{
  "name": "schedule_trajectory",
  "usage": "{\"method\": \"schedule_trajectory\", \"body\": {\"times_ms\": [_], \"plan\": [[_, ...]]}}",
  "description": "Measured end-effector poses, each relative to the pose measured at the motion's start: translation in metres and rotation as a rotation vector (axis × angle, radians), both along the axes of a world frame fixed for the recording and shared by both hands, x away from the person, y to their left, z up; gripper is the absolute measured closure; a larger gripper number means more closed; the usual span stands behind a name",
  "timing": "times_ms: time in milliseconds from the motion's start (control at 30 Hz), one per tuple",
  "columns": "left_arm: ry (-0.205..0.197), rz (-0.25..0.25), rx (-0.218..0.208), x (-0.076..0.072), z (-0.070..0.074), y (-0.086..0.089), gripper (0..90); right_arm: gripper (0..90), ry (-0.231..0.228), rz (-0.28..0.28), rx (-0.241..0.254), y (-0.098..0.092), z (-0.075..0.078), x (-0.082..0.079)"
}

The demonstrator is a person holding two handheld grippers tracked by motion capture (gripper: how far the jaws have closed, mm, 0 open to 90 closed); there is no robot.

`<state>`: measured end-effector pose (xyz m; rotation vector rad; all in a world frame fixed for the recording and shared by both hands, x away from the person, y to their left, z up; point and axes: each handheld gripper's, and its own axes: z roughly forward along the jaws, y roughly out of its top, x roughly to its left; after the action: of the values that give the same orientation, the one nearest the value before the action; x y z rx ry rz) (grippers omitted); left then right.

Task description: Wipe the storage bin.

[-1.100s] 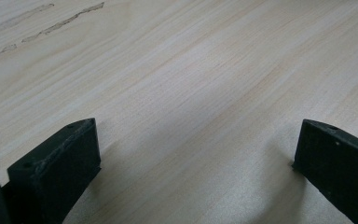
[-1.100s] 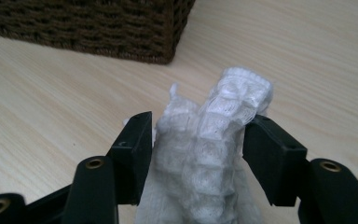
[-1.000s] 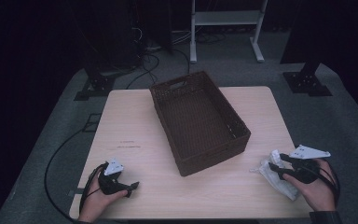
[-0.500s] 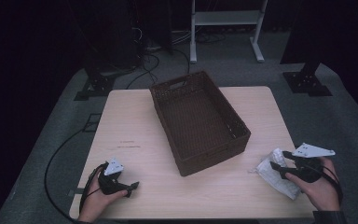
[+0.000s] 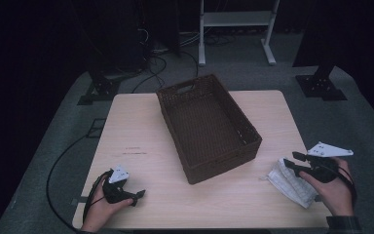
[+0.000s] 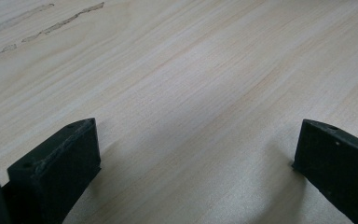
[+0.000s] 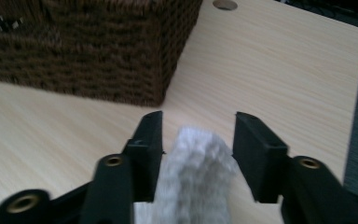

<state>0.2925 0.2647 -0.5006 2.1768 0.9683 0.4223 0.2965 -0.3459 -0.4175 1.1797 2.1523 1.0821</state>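
1. One table point(image 5: 141, 131) of pale wood with fine straight grain and rounded corners carries everything; a few faint dark scratch marks point(image 5: 134, 150) lie on its left half.
2. One basket point(image 5: 208, 126) stands at the table's middle: dark brown woven wicker, rectangular, set at an angle, with a handle slot cut in its far end wall. Its near corner rises between the two grippers, and in the right gripper view its wall point(image 7: 88, 51) stands just beyond the jaws.
3. One cloth point(image 5: 292, 183), white, folded and nubby in texture, lies on the table's near right corner, near the basket but apart from it.
4. The right gripper point(image 5: 290, 164) lies over the cloth. Its jaws have just been closing; a raised fold of cloth point(image 7: 196, 163) stands between them, against the left pad, with a narrow gap to the right one, so it is not yet clamped.
5. The left gripper point(image 5: 139, 196) rests at the near left edge, jaws wide apart over bare wood point(image 6: 196, 116), holding nothing.
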Motion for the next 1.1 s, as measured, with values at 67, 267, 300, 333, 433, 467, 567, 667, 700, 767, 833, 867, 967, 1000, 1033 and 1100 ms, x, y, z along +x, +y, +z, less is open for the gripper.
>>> {"method": "schedule_trajectory", "body": {"times_ms": [67, 267, 300, 333, 433, 467, 567, 667, 700, 767, 833, 867, 967, 1000, 1033, 1100], "plan": [[-0.003, -0.002, 0.002, 0.0, 0.0, 0.0, 0.0, 71.4, -0.007, 0.009, 0.021, 0.003, 0.0, 0.006], [-0.003, -0.002, 0.002, 0.0, 0.0, 0.0, 0.0, 89.6, -0.022, 0.042, 0.038, 0.016, 0.002, 0.024], [-0.003, -0.003, 0.003, 0.0, 0.0, 0.0, 0.0, 89.8, -0.026, 0.04, 0.038, 0.019, 0.003, 0.027], [-0.002, -0.005, 0.007, 0.0, 0.0, 0.0, 0.0, 89.9, -0.028, 0.048, 0.044, 0.021, 0.004, 0.031], [-0.001, -0.005, 0.006, 0.0, 0.0, 0.0, 0.0, 89.9, -0.031, 0.069, 0.045, 0.029, 0.006, 0.04], [0.001, -0.002, 0.004, 0.0, 0.0, 0.0, 0.0, 89.9, -0.036, 0.08, 0.047, 0.033, 0.008, 0.044], [0.0, -0.001, 0.002, 0.0, 0.0, 0.0, 0.0, 89.9, -0.038, 0.089, 0.047, 0.038, 0.009, 0.048], [0.0, 0.0, 0.0, 0.0, 0.0, 0.0, 0.0, 89.9, -0.042, 0.087, 0.04, 0.042, 0.01, 0.055], [0.0, 0.0, 0.0, 0.0, 0.0, 0.0, 0.0, 89.8, -0.04, 0.089, 0.042, 0.043, 0.01, 0.057], [0.0, 0.0, 0.0, 0.0, 0.0, 0.0, 0.0, 89.8, -0.039, 0.094, 0.045, 0.045, 0.009, 0.063], [-0.001, 0.0, 0.0, 0.0, 0.0, 0.0, 0.0, 89.8, -0.033, 0.099, 0.037, 0.049, 0.008, 0.067], [0.0, 0.0, 0.0, 0.0, 0.0, 0.0, 0.0, 89.9, -0.032, 0.102, 0.04, 0.05, 0.008, 0.068], [0.0, 0.0, 0.0, 0.0, 0.0, 0.0, 0.0, 89.8, -0.031, 0.105, 0.037, 0.052, 0.008, 0.07], [0.0, 0.0, 0.0, 0.0, 0.0, 0.0, 0.0, 89.8, -0.03, 0.109, 0.04, 0.051, 0.008, 0.07], [0.0, 0.0, 0.0, 0.0, 0.0, 0.0, 0.0, 89.8, -0.027, 0.109, 0.043, 0.051, 0.008, 0.07], [0.0, 0.0, 0.0, 0.0, 0.0, 0.0, 0.0, 89.9, -0.029, 0.112, 0.042, 0.052, 0.008, 0.069]]}}
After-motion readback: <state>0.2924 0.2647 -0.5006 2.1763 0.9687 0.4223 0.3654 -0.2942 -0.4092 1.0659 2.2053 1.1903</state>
